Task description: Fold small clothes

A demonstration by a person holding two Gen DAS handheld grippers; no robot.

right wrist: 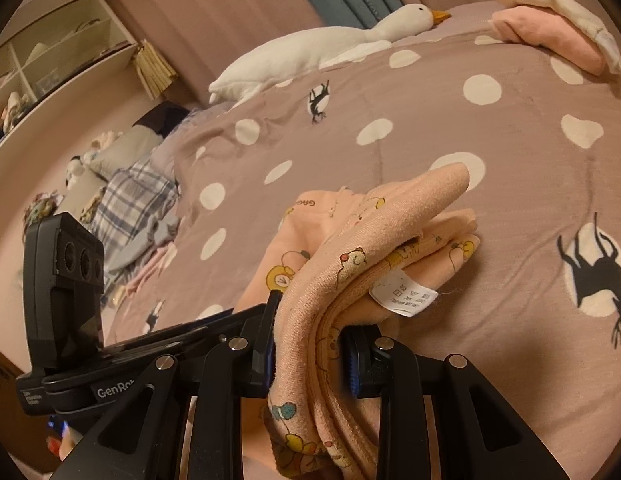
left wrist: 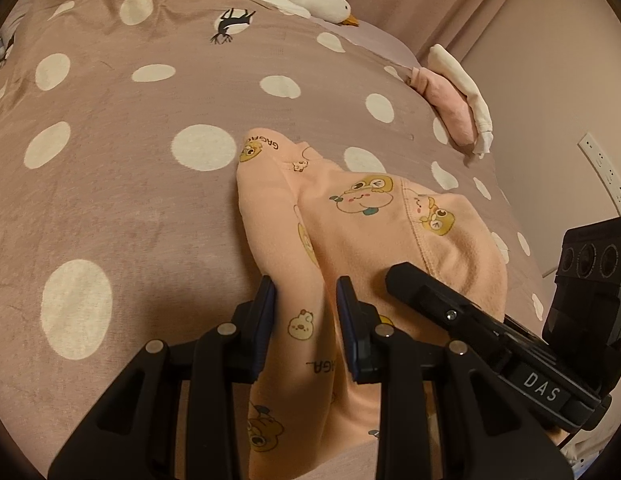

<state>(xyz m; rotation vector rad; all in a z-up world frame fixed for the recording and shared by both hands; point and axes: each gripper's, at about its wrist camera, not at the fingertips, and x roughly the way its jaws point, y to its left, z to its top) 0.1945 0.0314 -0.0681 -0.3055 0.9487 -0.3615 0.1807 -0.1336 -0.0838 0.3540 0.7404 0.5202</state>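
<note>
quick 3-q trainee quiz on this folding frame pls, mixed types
1. True or false: the right gripper is pinching the peach printed garment.
2. What lies beyond the garment by the bed's edge? A) a pink folded cloth with a white cloth on it B) a pair of shoes C) a laptop
3. Fill in: the white plush toy at the far end of the polka-dot bedspread is shaped like a ____.

Key: 1 true; 2 A; 3 goose.
</note>
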